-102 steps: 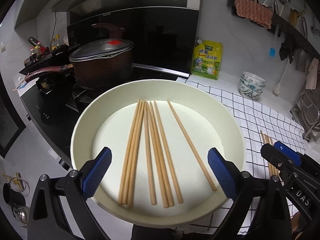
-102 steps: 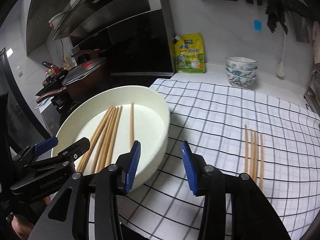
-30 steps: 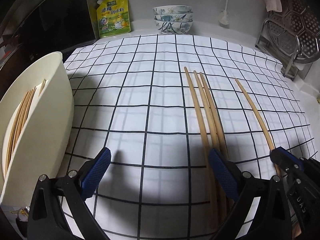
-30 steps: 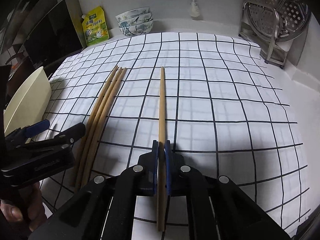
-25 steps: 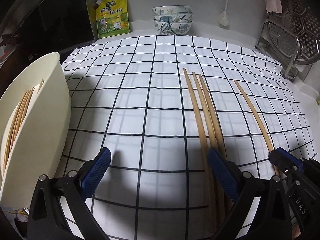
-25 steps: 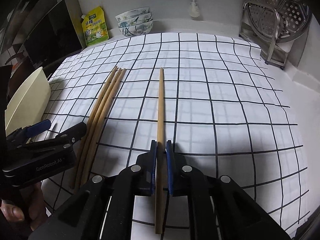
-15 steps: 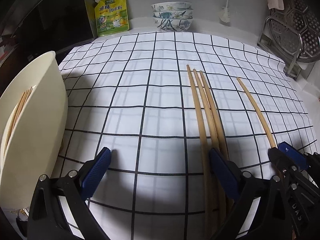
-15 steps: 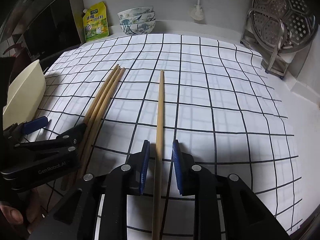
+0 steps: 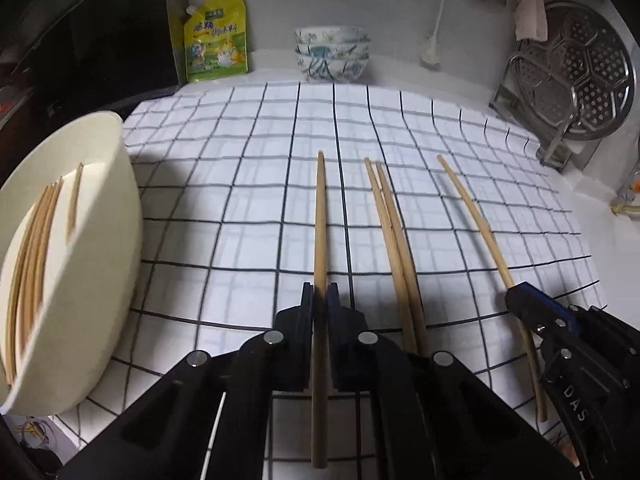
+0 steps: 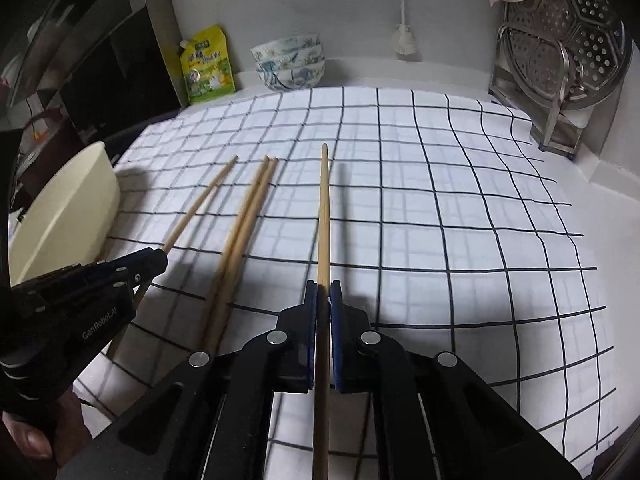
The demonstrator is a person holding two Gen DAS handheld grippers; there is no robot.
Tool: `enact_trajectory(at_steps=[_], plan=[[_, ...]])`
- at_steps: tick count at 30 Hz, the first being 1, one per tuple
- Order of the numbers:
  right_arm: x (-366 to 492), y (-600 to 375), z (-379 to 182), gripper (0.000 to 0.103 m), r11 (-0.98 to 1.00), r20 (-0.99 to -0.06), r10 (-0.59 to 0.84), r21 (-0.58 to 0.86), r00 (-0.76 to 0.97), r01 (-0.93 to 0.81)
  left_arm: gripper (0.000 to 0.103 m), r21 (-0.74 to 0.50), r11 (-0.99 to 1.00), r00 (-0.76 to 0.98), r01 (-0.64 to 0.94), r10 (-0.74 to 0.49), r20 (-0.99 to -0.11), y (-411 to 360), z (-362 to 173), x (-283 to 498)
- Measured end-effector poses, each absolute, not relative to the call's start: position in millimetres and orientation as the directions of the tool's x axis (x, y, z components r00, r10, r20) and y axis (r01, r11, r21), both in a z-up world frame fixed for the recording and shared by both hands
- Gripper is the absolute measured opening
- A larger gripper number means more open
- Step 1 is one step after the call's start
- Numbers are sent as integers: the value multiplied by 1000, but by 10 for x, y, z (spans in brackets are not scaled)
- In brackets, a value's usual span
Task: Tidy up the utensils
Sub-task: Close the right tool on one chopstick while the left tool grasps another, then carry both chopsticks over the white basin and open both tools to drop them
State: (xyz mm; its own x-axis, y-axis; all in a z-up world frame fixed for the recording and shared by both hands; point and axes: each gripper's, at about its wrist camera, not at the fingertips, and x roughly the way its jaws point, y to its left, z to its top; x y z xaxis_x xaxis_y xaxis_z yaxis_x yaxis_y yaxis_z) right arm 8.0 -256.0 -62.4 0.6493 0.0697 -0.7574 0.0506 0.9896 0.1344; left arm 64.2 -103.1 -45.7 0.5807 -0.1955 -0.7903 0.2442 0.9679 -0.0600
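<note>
The left claw (image 9: pixel 320 304), which stood wide open over the checked cloth half a second ago, is now clamped shut on one light wooden chopstick (image 9: pixel 320 232) that runs up the middle of the left wrist view, its tip pointing toward the back wall. That stick has come away from the group of three it lay with; only a touching pair of wooden chopsticks (image 9: pixel 394 248) is left on the white black-gridded cloth (image 9: pixel 240 184) covering the tabletop, just right of centre. The right claw (image 10: pixel 323 300), whose jaws had loosened briefly around its own chopstick, is pinched shut again on that single wooden chopstick (image 10: pixel 323 220), which runs straight up the middle of the right wrist view. In the left view this same stick shows at lower right, passing through the right claw.

So each claw now has one stick, which suggests the chopsticks are being picked up for sorting or pairing; the two on the cloth are not yet handled.

The cream-coloured round basin (image 9: pixel 100 280) sits at the left edge of the left view and holds a bundle of similar chopsticks (image 9: pixel 32 248) lying along its floor, with one more a little apart. At the top centre, a stack of blue-patterned white bowls (image 9: pixel 332 54) stands by the wall; what they hold cannot be seen.
</note>
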Motion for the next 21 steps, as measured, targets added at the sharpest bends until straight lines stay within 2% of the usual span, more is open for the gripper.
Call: enact_trajectory(at_steps=[12, 21], plan=[[58, -2095, -104, 6, 985, -679, 145, 167, 720, -41, 7, -120, 959, 713, 255, -271, -647, -540, 330, 422], [63, -1965, 42, 6, 985, -658, 155, 157, 737, -67, 7, -124, 954, 757, 273, -293, -584, -433, 626, 469]])
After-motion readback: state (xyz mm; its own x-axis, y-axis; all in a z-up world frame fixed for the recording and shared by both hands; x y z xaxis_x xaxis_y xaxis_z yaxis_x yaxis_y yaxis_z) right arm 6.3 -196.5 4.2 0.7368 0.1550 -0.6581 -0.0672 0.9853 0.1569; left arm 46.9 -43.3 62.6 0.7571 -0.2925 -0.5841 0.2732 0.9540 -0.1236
